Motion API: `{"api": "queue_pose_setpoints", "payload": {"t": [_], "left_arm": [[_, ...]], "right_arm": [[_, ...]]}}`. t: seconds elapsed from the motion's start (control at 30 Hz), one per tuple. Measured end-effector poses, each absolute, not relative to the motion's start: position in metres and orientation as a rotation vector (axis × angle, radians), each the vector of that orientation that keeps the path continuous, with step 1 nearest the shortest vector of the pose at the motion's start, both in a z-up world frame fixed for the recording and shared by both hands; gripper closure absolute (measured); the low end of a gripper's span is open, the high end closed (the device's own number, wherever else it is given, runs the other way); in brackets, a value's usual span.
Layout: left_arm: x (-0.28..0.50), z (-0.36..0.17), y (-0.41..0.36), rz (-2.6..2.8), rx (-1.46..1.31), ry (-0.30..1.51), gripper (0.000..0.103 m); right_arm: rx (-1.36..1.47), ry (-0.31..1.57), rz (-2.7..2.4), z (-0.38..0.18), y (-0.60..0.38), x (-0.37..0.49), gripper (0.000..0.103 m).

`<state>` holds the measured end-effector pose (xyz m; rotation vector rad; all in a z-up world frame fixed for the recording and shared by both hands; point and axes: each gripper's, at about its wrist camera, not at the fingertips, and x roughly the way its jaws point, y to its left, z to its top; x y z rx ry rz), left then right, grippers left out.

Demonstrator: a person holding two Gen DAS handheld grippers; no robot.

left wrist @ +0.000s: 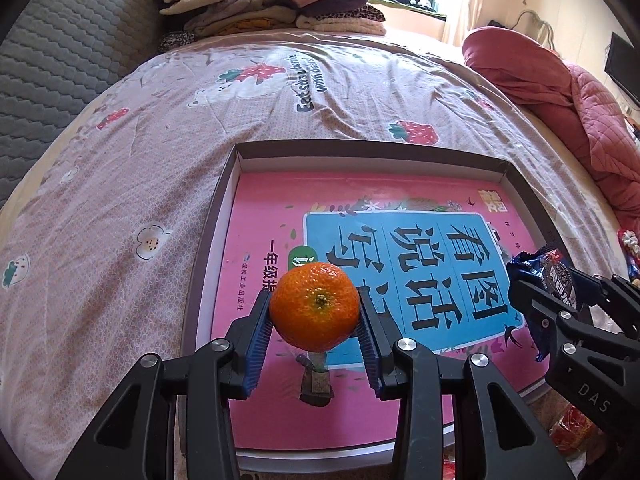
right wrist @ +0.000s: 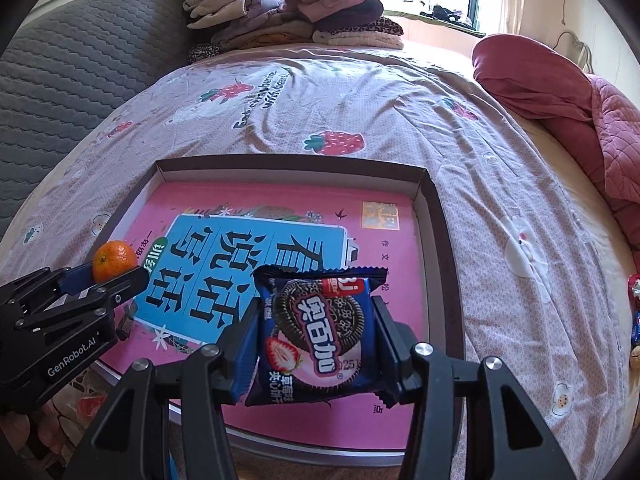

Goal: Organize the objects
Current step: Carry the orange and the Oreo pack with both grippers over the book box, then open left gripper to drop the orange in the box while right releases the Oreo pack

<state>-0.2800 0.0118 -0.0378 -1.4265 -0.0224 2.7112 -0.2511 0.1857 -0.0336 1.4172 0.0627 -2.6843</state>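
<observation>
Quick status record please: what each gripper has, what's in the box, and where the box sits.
left gripper: shut on the tangerine, above the box
right gripper: shut on the cookie packet, above the box
box: shallow, open, on the bedsheet
box contents: pink book lying flat
far end of bed: pile of folded clothes

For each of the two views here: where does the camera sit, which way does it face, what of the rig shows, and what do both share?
Left wrist: sits on the left tool, looking down across the bed; its fingers clamp a mandarin; the right tool shows at the right edge.
Right wrist: sits on the right tool, facing likewise; its fingers clamp a cookie packet; the left tool shows at left.
Shared: shallow box holding a pink book, clothes pile.
</observation>
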Motion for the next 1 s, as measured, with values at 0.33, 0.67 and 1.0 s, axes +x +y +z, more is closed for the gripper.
{"api": "queue_pose_setpoints", "payload": {"t": [0.33,0.67,1.0], "left_arm": [[-0.287,-0.053,0.010,2.691,-1.482,-0.022,0.061],[-0.287,-0.054,0.015,2.712,-1.473,0.026,0.061],[-0.286,-0.054,0.015,2.716,-1.494,0.024,0.056]], "right_arm": [[1.491,0.099,-2.682,-0.043,0.184,-0.257,0.052],[1.563,0.167,-2.650,-0.052,0.178,-0.261,0.052],[1.608,0.191,-2.631,-0.054,0.175,-0.263,0.051]]}}
